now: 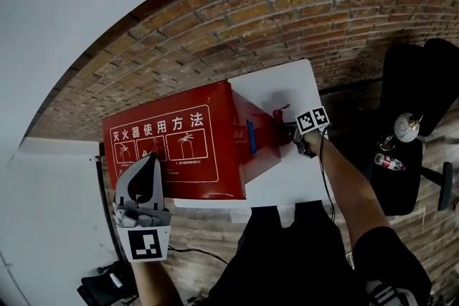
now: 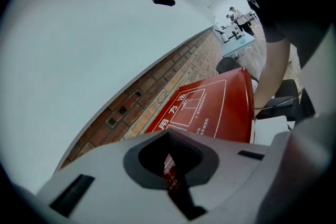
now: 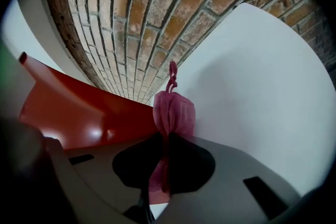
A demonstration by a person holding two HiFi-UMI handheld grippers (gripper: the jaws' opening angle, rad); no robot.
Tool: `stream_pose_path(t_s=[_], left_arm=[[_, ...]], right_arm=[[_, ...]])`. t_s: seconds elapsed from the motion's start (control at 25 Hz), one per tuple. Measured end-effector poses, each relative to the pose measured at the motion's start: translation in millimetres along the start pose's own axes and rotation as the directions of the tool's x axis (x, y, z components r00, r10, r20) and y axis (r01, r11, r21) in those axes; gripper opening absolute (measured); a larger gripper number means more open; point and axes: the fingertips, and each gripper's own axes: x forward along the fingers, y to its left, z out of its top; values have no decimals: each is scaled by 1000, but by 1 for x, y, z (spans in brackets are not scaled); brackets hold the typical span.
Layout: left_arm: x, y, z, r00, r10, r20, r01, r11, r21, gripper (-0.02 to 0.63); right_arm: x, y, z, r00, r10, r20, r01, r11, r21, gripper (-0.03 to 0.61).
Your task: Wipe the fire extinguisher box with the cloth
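A red fire extinguisher box [image 1: 172,143] with white Chinese lettering on its top lies on a white platform [image 1: 287,89] against a brick wall. My right gripper [image 1: 287,131] is shut on a bunched pink cloth [image 3: 173,113], held at the box's right end face [image 3: 68,107] beside a blue latch [image 1: 251,135]. The cloth pokes out past the jaws. My left gripper [image 1: 152,167] is shut with nothing in it and hovers over the box's front left corner; the lettered top [image 2: 210,107] shows beyond its jaws.
A brick wall [image 1: 287,11] runs behind the box. A black office chair [image 1: 416,118] at the right carries a bottle [image 1: 391,163] and a round pale object [image 1: 407,127]. A cable [image 1: 326,183] trails off the white platform.
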Motion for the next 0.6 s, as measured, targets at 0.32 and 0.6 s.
stream_pose_path(t_s=[0.32,0.6], left_arm=[[-1,0,-2,1000,2,9,-2,1000,-26,12],[-1,0,-1,1000,-1,16,2,1000,-26,12]], right_arm=[[0,12,1,999,51,0,-51,999,5,51],[-9,31,9,997,79,2,-79,997,-20,51]])
